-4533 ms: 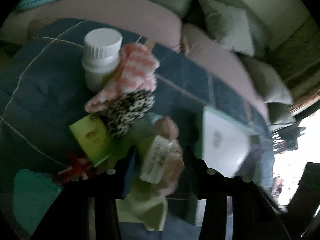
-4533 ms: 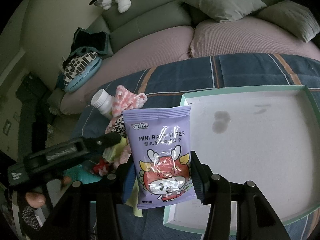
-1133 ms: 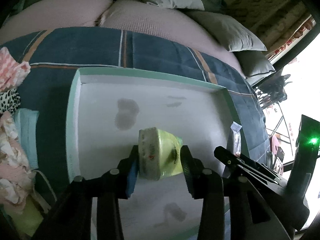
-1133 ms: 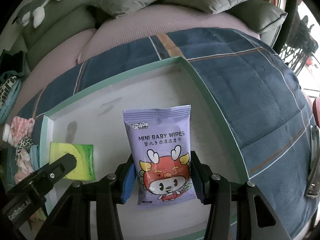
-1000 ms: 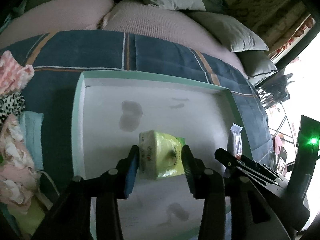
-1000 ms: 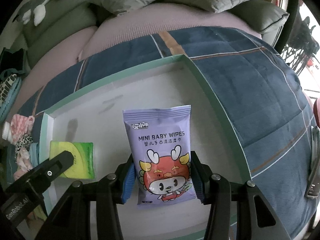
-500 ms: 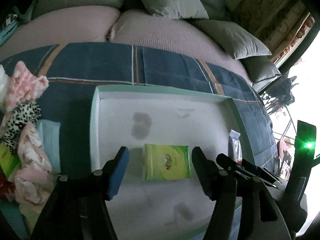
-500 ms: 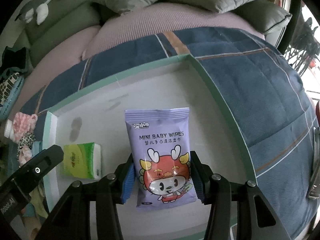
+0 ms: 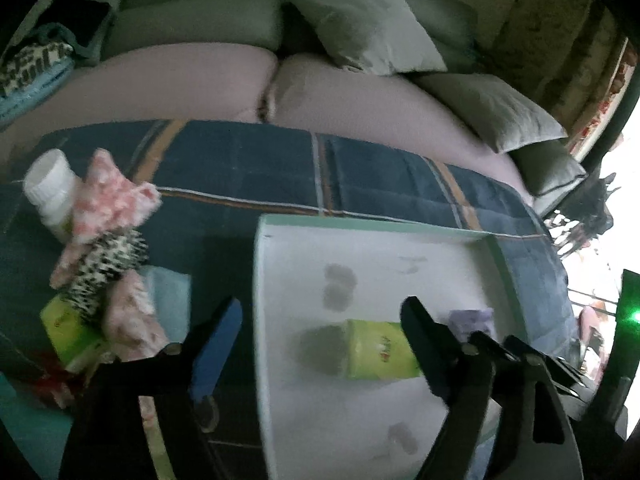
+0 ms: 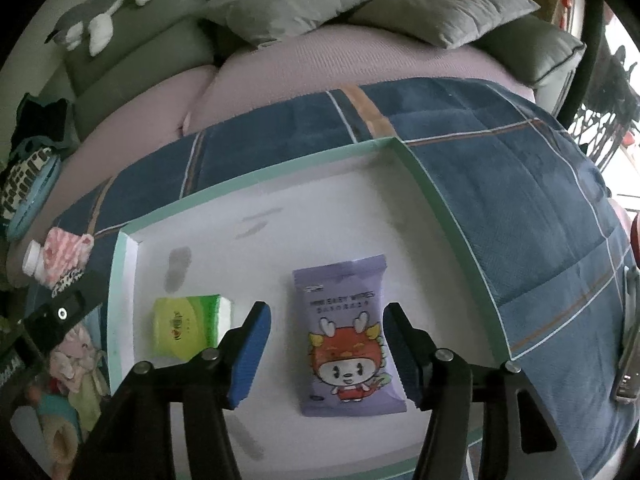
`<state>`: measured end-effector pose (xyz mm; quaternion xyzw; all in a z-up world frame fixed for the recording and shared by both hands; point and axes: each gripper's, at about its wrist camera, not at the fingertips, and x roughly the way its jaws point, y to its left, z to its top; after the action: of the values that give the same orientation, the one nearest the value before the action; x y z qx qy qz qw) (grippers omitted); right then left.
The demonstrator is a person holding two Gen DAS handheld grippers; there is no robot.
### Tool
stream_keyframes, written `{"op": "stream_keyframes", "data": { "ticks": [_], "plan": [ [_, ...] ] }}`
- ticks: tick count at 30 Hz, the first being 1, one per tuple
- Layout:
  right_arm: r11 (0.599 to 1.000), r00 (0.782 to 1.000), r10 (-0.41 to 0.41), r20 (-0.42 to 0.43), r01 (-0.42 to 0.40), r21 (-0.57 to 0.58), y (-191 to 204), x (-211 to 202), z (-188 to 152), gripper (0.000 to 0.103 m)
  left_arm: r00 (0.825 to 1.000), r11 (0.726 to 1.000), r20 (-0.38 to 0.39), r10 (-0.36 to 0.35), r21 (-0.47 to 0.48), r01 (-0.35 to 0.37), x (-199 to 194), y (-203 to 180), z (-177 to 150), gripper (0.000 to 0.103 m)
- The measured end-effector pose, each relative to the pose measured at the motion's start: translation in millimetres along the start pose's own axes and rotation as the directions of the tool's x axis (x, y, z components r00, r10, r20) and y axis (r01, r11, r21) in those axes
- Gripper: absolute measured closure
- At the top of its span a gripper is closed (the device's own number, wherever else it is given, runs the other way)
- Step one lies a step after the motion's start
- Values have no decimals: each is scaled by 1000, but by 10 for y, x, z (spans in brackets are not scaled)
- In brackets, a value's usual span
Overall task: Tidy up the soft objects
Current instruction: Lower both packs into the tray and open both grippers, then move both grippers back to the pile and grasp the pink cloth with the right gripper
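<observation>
Both packs lie flat inside the white tray (image 10: 128, 248) with a mint-green rim, which sits on a blue plaid blanket (image 10: 520, 184) over a sofa. Right gripper (image 10: 326, 346): jaws have just been opening and now stand apart, the purple baby-wipes pack (image 10: 348, 332) lying between them, pads clear of its edges. Left gripper (image 9: 320, 334): jaws have just been opening too, now spread wide, holding nothing; the green tissue pack (image 9: 378, 354) rests on the tray floor beyond them, partly behind the right-hand finger. In the right wrist view the green pack lies near the tray's left wall, the purple pack just to its right, a gap between the two. Left of the tray, on the blanket: a heap of soft items (image 9: 108, 240), pink-and-white cloth, leopard-print piece, and a white bottle (image 9: 50, 192). Left wrist view is blurred. Grey cushions (image 10: 296, 0) behind.
</observation>
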<state>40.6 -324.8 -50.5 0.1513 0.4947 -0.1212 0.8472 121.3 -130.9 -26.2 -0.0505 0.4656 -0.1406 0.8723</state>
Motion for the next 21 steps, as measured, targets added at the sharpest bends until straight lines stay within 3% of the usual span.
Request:
{"op": "stream_keyframes", "data": {
  "ticks": [4, 9, 21],
  "plan": [
    [1000, 1000, 0, 10, 0, -14, 50, -5, 2, 19, 996, 996, 29, 85, -10, -84, -27, 118, 22, 3],
    [1000, 1000, 4, 13, -4, -15, 62, 6, -9, 1, 983, 984, 51, 177, -37, -176, -38, 314, 29, 1],
    [999, 999, 26, 37, -25, -29, 168, -73, -11, 0, 966, 969, 95, 241, -70, -235, -283, 485, 45, 0]
  ]
}}
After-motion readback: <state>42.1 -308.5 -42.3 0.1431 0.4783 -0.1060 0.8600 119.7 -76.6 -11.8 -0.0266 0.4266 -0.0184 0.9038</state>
